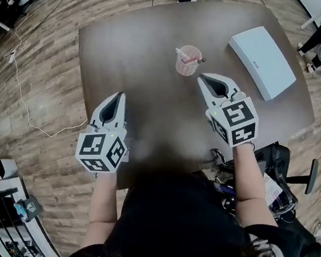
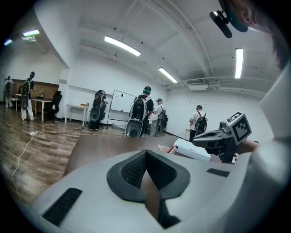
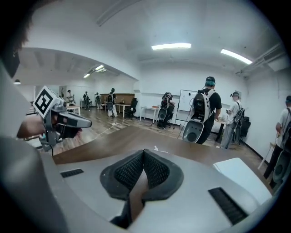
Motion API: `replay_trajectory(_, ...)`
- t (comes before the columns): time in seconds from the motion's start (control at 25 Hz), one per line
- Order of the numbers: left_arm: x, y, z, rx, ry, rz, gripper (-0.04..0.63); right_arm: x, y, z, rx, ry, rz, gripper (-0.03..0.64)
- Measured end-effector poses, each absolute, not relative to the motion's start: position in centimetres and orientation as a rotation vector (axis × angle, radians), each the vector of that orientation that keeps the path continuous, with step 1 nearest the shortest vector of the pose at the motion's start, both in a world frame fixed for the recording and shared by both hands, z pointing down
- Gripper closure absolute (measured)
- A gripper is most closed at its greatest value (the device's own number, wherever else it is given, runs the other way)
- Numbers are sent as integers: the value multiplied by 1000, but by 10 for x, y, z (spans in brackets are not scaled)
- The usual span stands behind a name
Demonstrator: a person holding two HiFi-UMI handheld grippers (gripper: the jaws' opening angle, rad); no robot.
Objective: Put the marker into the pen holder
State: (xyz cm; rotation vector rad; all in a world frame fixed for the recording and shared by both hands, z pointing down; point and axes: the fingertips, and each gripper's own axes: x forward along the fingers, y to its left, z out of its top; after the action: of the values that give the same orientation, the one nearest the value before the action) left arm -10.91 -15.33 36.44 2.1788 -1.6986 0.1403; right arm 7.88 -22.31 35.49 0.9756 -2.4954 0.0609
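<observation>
A pink see-through pen holder point(image 1: 186, 63) stands upright near the middle of the dark brown table point(image 1: 135, 47). A white marker with a dark red end point(image 1: 191, 58) lies slanted inside it, its ends over the rim. My right gripper point(image 1: 203, 79) hovers just to the right of the holder and nearer to me, shut with nothing between its jaws. Over the table's near left part is my left gripper point(image 1: 118, 95), also shut and empty. In the left gripper view the holder's rim point(image 2: 166, 149) peeks over the shut jaws, with the right gripper point(image 2: 217, 137) beyond.
A flat white box point(image 1: 262, 60) lies at the table's far right. Chairs and bags stand on the wood floor to the right point(image 1: 282, 168). Several people with backpacks stand far off in the room point(image 3: 204, 109).
</observation>
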Motion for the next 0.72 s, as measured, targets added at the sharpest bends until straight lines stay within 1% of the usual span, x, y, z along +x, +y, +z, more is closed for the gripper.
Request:
replay_trajectory(0.32, -116, -143, 366, 2147, -1742, 122, 580, 76, -214, 364, 1072, -2619, 376, 598)
replay_trajectory(0.72, -128, -136, 362, 2128, -1761, 95, 580, 59, -204, 368, 1059, -2636, 457, 600)
